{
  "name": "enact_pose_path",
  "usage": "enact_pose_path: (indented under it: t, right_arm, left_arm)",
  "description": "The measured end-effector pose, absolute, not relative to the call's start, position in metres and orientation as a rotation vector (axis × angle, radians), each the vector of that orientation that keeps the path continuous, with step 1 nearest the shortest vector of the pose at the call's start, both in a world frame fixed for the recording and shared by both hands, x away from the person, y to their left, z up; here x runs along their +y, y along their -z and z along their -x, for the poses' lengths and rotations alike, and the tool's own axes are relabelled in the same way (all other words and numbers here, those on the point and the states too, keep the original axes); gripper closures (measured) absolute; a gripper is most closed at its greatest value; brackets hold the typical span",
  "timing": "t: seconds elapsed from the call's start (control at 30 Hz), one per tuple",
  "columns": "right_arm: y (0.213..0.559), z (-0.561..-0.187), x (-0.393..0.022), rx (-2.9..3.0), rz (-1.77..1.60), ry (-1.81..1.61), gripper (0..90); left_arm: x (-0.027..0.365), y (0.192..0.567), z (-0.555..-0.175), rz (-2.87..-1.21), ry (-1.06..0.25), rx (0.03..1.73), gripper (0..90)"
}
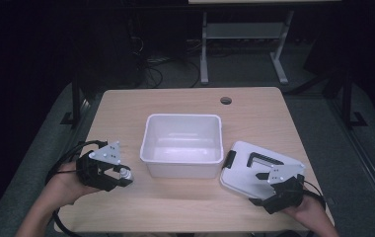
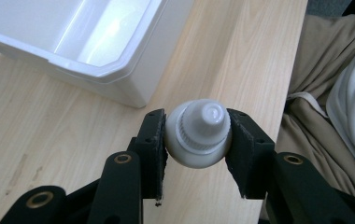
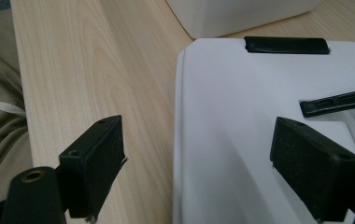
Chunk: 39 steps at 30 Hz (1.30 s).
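Observation:
An empty white plastic bin (image 1: 183,145) stands in the middle of the wooden table (image 1: 185,207). To its left, my left gripper (image 1: 124,175) is shut on a small white bottle (image 2: 199,133), seen cap-first between the jaws, just off the bin's near left corner (image 2: 138,95). The bin's white lid (image 1: 257,168), with black handle (image 1: 264,159) and black latch (image 3: 286,45), lies flat to the bin's right. My right gripper (image 1: 264,185) is open over the lid's near left edge (image 3: 182,154): one jaw is above bare wood, the other above the lid.
A round cable hole (image 1: 226,100) sits near the table's far edge. Beige and white cloth (image 2: 325,102) hangs past the table's near edge. A white-legged stand (image 1: 244,44) is on the dark floor behind the table.

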State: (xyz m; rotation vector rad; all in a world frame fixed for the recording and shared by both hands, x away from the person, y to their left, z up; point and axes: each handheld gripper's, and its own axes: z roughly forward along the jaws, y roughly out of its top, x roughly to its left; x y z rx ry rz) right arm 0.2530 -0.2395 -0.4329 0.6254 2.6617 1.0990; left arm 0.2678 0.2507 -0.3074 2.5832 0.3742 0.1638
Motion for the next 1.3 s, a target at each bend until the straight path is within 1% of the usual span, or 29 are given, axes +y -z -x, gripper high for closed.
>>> enact_pose_path:
  t: [0.57, 1.1, 1.3]
  right_arm:
    - [0.431, -0.252, -0.24, 2.656, -0.639, -1.109, 16.5]
    - [0.429, -0.253, -0.241, 2.651, -0.646, -1.117, 16.5]
    - [0.429, -0.253, -0.242, 2.649, -0.647, -1.116, 16.5]
  left_arm:
    - [0.249, 0.286, -0.278, -2.553, -0.179, 0.378, 59.8]
    - [0.232, 0.263, -0.298, -2.539, -0.222, 0.348, 59.8]
    - [0.224, 0.26, -0.306, -2.542, -0.226, 0.343, 59.8]
